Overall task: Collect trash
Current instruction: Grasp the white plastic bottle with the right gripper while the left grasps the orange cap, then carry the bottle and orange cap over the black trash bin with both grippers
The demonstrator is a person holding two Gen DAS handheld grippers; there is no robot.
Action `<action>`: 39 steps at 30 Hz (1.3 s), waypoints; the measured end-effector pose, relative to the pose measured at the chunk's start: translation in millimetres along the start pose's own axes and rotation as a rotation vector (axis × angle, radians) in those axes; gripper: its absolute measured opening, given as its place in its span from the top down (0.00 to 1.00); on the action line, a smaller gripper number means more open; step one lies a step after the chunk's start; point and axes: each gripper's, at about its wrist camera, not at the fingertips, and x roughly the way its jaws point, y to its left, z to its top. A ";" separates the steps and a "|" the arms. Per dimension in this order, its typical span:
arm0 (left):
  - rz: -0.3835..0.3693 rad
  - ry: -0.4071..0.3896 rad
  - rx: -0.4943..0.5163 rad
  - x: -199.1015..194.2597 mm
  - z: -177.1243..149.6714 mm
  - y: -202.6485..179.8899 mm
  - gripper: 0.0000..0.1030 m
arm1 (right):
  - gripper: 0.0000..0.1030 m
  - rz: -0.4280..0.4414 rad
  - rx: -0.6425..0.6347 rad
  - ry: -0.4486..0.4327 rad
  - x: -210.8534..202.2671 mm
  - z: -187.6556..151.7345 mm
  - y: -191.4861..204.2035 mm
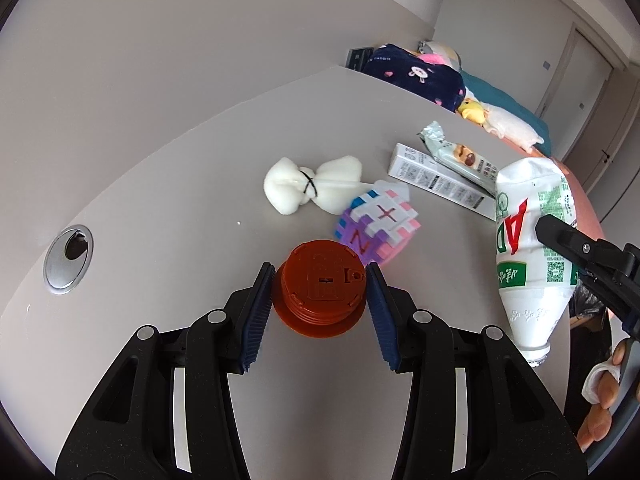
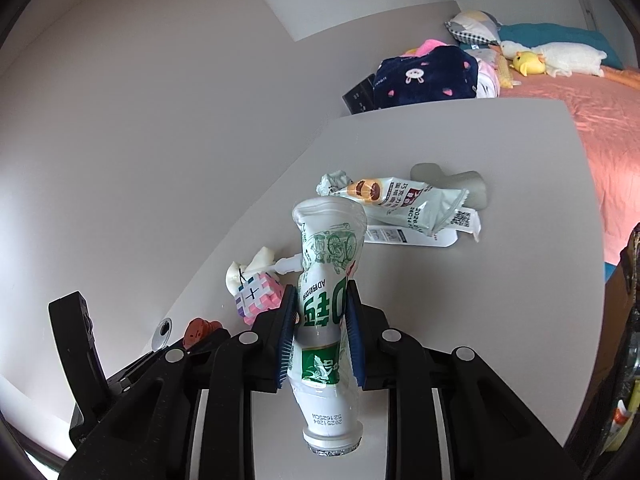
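Over by the worktop's (image 1: 168, 128) left edge sits a round metal cable grommet (image 1: 68, 259), set flush in the grey surface. Next comes the left tool (image 1: 321, 285), its blue ribbed pads pressed against both sides of a red-brown plastic lid-like piece (image 1: 322, 292) that stands on the worktop near the front edge, so this tool is clenched on it. Just behind the piece lies a white foam bundle (image 1: 308, 184) tied with a black band, and touching its right side is a pink, purple and white foam puzzle cube (image 1: 378, 222). Further right, toward the far right corner, a white printed carton (image 1: 440, 184) lies flat with a pale green snack wrapper (image 1: 456, 154) resting across it. In the right wrist view a grey T-shaped object (image 2: 460, 184) lies behind the wrapper.

At the right edge, the right tool (image 2: 320, 340) grasps a crushed white bottle (image 2: 326, 312) with a green label, held mouth-down and lifted clear of the worktop, the pads squeezing its waist. The person's hand (image 1: 604, 388) shows on that tool's handle in the left wrist view. Beyond the worktop's far edge is a bed (image 2: 592, 104) with an orange cover, a navy blanket (image 2: 424, 76) and a yellow plush toy (image 2: 528, 62).
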 end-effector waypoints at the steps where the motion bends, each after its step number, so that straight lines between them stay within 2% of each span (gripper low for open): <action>1: -0.001 -0.003 0.005 -2.1 -0.6 -2.9 0.56 | 0.75 -0.001 -0.002 -0.001 -2.7 0.0 -0.4; 17: -0.055 -0.041 0.045 -35.7 -11.1 -51.2 0.56 | 0.75 -0.016 -0.042 -0.054 -67.7 -5.5 -7.0; 39: -0.141 -0.044 0.145 -54.9 -34.2 -135.5 0.56 | 0.75 -0.074 -0.011 -0.115 -137.0 -21.8 -56.6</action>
